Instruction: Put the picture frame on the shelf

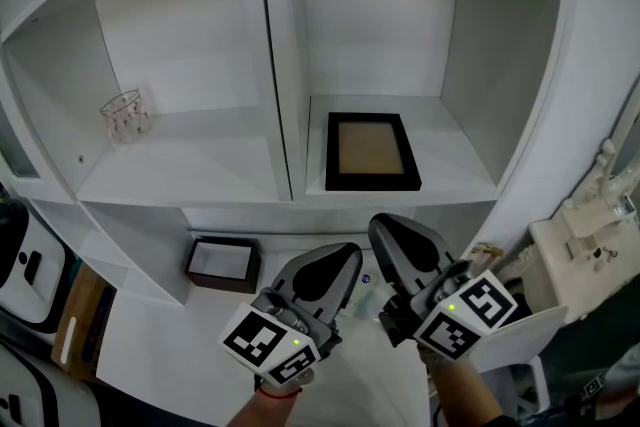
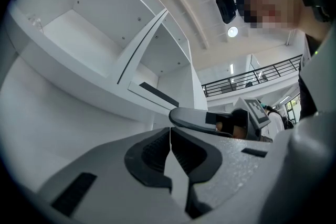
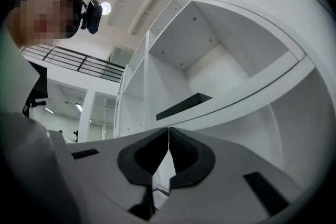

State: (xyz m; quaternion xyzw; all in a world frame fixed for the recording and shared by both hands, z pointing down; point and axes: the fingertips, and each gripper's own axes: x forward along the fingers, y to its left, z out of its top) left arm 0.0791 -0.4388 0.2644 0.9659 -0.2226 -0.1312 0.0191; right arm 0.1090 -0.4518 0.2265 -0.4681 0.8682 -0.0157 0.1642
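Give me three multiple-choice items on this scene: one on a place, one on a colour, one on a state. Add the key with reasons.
1. In the shelf, the frame lies in:
A. the left bay
B. the right bay
C. the top bay

2. The frame's border is:
A. white
B. red
C. black

3. The left tongs and right tongs are:
A. both shut and empty
B. both open
C. both shut on the frame

Key:
1 B, it lies flat right of the divider.
2 C, a black rim rings a tan middle.
3 A, each gripper view shows jaws together with nothing between.
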